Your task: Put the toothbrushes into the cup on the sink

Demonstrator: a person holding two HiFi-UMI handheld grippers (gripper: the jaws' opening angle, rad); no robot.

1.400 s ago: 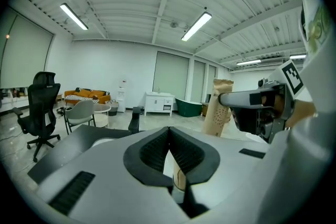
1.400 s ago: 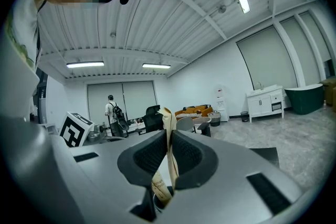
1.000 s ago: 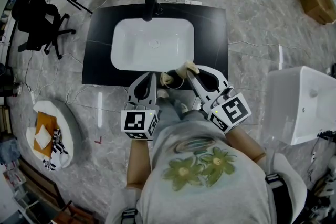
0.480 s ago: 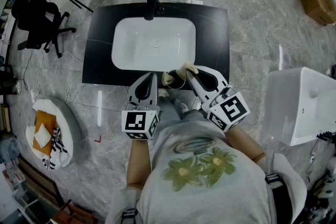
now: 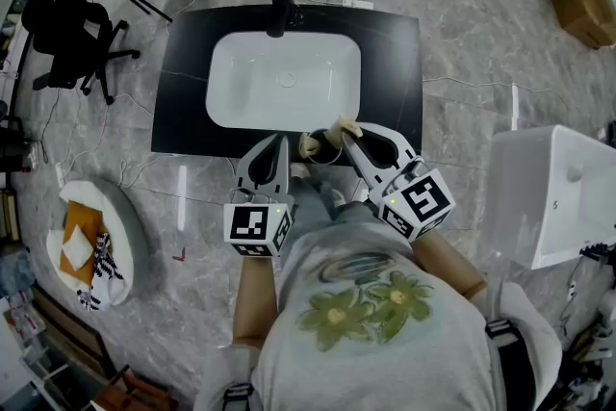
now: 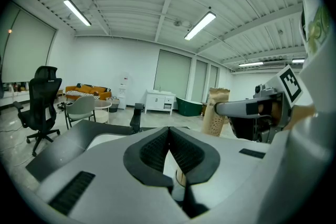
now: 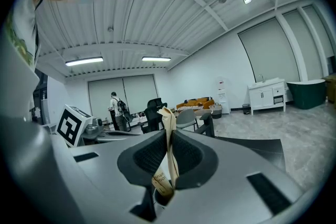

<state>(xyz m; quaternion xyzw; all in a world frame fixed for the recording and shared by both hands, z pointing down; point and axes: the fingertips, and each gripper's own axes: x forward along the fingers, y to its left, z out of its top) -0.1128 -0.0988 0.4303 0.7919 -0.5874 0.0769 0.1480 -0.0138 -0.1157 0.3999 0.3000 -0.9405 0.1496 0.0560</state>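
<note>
Toothbrush (image 7: 169,152) in a beige paper wrapper, clamped upright between the jaws of the right gripper (image 5: 348,140). The wrapper's top stands above the jaw tips and its lower end hangs below them. In the head view, the wrapper's tip lies just beside the dark cup (image 5: 324,151), on its right side.

Cup stands on the front edge of the black counter (image 5: 183,63), just in front of the white basin (image 5: 284,82). A second pale piece (image 5: 308,145) sits at the cup's left rim; cannot tell what it is.

Left gripper (image 6: 169,132): jaws pressed together, nothing between them. Its tips are at the counter's front edge, left of the cup. Tap (image 5: 280,0) is at the far side of the basin.
</note>
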